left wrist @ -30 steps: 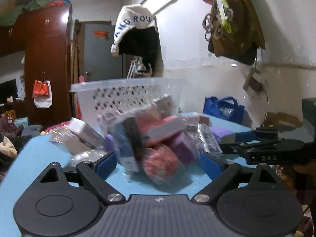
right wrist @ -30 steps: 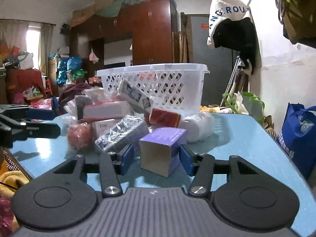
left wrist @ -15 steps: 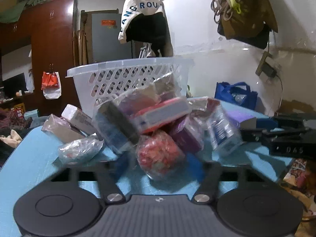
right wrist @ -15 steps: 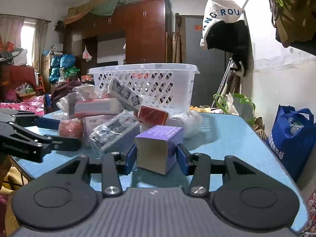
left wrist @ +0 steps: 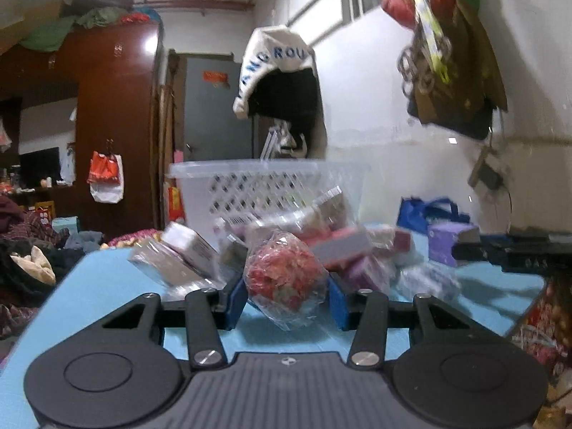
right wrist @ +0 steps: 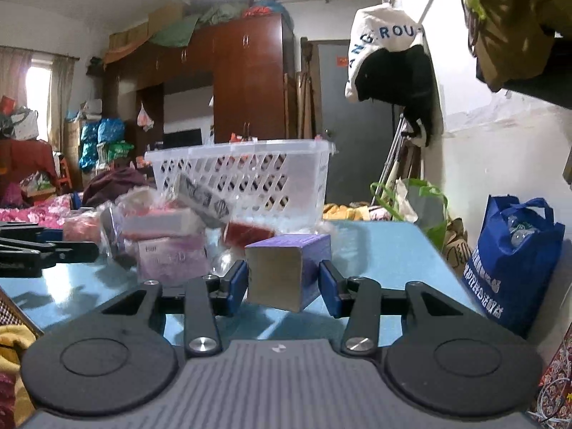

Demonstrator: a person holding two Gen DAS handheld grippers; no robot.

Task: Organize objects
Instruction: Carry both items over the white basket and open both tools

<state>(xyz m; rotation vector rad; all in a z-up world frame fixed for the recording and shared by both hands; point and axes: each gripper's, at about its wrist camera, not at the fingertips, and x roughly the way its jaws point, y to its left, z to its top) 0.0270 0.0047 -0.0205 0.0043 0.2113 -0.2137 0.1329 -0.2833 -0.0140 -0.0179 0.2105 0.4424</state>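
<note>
My left gripper (left wrist: 286, 302) is shut on a clear bag of red sweets (left wrist: 284, 279) and holds it lifted off the blue table (left wrist: 93, 286). My right gripper (right wrist: 282, 286) is shut on a purple box (right wrist: 286, 268), tilted and raised above the table (right wrist: 386, 250). A pile of wrapped packets and boxes (left wrist: 336, 246) lies behind, in front of a white perforated basket (left wrist: 264, 186). The basket (right wrist: 246, 175) and the pile (right wrist: 168, 228) also show in the right wrist view.
A blue shopping bag (right wrist: 511, 261) stands on the floor right of the table. A cap (right wrist: 386, 57) and bags hang on the right wall. A wooden wardrobe (right wrist: 250, 82) stands behind. The left gripper shows at the left edge of the right wrist view (right wrist: 43, 250).
The left fingers closed on the red sweet bag and lifted it clear of the pile. The right gripper closed on the purple box and raised it off the table.
</note>
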